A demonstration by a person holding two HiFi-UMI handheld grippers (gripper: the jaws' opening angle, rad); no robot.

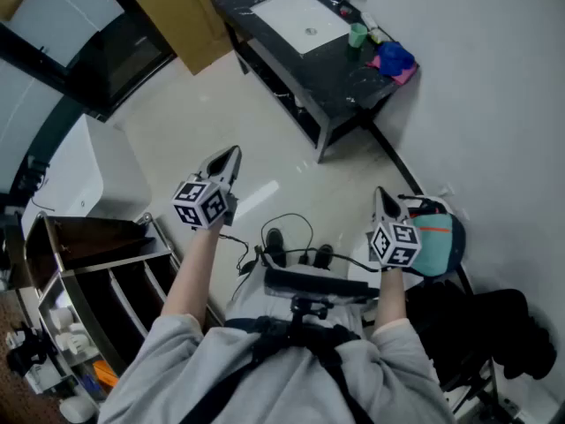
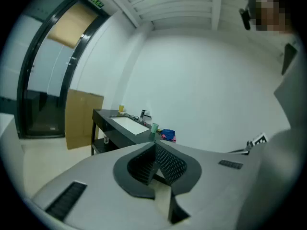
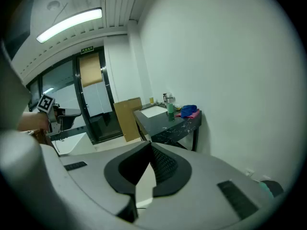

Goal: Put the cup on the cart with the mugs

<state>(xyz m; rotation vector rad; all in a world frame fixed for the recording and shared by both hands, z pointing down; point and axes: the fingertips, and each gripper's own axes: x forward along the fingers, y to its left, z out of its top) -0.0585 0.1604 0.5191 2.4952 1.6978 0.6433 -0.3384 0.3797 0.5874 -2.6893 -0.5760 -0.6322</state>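
A green cup [image 1: 357, 34] stands on the black sink table [image 1: 340, 69] at the far wall, next to a blue cloth [image 1: 395, 57]. It shows small in the left gripper view as the cup [image 2: 154, 127] and in the right gripper view as the cup [image 3: 170, 108]. The metal cart [image 1: 97, 259] with brown shelves is at my lower left; white crockery [image 1: 60, 314] sits on a lower shelf. My left gripper [image 1: 231, 154] and right gripper [image 1: 380, 193] hang in the air over the floor, far from the cup. Both are shut and hold nothing.
A cardboard sheet [image 1: 181, 11] leans by the glass door left of the table. A teal and orange bag [image 1: 437, 241] lies by the wall under my right gripper. Black gear [image 1: 503, 329] sits at lower right. Cables [image 1: 282, 237] trail on the floor.
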